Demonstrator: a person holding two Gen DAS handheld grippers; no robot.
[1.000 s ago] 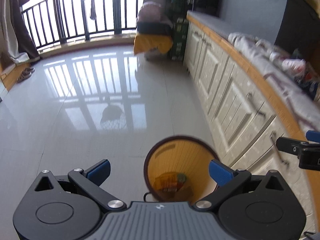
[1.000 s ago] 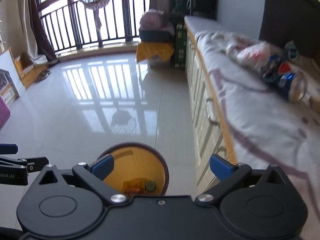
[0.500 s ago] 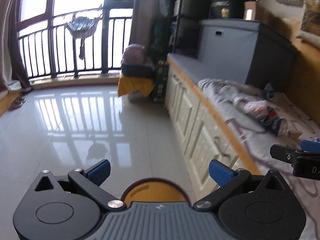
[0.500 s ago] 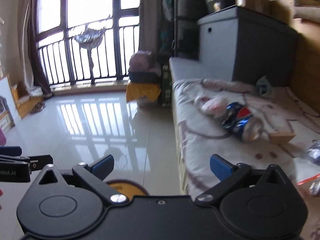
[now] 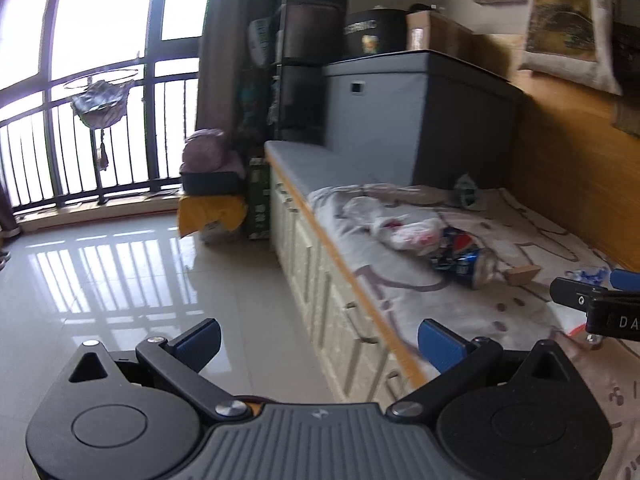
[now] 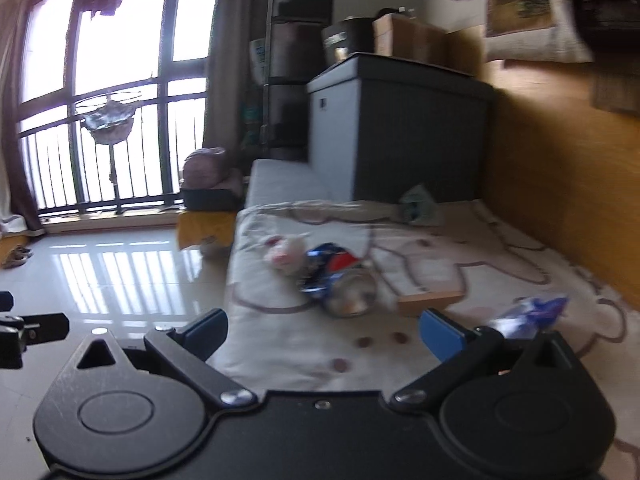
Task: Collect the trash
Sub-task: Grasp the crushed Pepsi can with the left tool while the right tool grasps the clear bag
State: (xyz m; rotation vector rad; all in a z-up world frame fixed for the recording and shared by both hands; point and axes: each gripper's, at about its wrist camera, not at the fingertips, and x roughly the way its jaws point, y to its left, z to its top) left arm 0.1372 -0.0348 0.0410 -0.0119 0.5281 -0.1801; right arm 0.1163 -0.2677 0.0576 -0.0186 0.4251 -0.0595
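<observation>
Trash lies on the cloth-covered bench: a crushed blue Pepsi can, a crumpled white plastic bag, a small brown cardboard piece, a blue-and-clear wrapper and a greenish wrapper near the grey box. My left gripper is open and empty, over the floor beside the bench edge. My right gripper is open and empty, just short of the can. Only a sliver of the orange bin shows under the left gripper.
A grey storage box stands at the bench's far end, with a cardboard box on top. Cream drawer fronts run below the bench. A yellow-draped stool with bags sits by the balcony railing. Glossy tiled floor lies left.
Both grippers have risen and tilted up from over the orange bin toward the bench. The bin has dropped almost out of view and the trash on the bench now fills the middle.
</observation>
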